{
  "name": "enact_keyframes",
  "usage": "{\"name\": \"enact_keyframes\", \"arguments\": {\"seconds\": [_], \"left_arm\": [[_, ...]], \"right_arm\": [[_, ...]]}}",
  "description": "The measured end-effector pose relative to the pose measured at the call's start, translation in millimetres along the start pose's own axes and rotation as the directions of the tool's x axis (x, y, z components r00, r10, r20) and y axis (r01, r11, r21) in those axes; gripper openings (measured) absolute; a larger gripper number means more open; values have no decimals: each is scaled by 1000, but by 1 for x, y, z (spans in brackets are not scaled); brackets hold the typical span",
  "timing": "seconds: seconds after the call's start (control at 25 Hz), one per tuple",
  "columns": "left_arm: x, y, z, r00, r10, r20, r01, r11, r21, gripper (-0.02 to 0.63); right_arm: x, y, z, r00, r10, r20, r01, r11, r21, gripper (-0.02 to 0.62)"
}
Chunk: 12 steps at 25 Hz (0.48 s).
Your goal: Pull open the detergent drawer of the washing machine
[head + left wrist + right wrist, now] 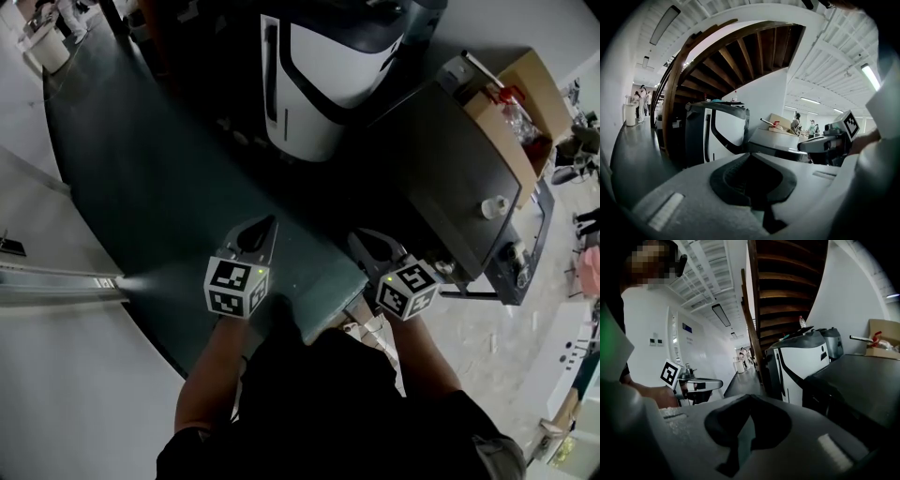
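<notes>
My left gripper [265,226] and right gripper [362,240] are held side by side over a dark floor, both shut with nothing between the jaws. Ahead stands a white and black machine [323,70] under a wooden staircase [736,51]. To its right is a dark grey box-shaped appliance [464,173]. No detergent drawer can be made out in any view. In the left gripper view the closed jaws [752,155] point at the white machine [719,133]; in the right gripper view the closed jaws [749,397] point the same way [799,364].
A cardboard box [520,108] with items sits at the far end of the dark appliance, and a small white cup [494,206] stands on its top. A white wall [56,356] runs along the left. People stand far down the corridor [640,101].
</notes>
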State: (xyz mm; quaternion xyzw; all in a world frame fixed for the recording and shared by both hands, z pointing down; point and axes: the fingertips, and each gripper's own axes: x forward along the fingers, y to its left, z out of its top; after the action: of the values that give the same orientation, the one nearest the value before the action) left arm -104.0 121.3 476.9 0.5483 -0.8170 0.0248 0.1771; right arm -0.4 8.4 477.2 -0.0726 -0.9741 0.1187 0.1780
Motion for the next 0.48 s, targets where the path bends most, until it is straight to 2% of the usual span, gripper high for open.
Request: {"name": "enact_keyframes", "arguments": {"seconds": [0.28, 0.48], "left_arm": [[11, 5, 14, 998, -50, -34, 50, 999, -12, 11], [53, -6, 24, 991, -117, -66, 118, 993, 4, 11]], "right_arm": [[6, -13, 20, 999, -52, -10, 53, 998, 38, 2], [-1, -46, 29, 994, -107, -1, 107, 992, 73, 3]]}}
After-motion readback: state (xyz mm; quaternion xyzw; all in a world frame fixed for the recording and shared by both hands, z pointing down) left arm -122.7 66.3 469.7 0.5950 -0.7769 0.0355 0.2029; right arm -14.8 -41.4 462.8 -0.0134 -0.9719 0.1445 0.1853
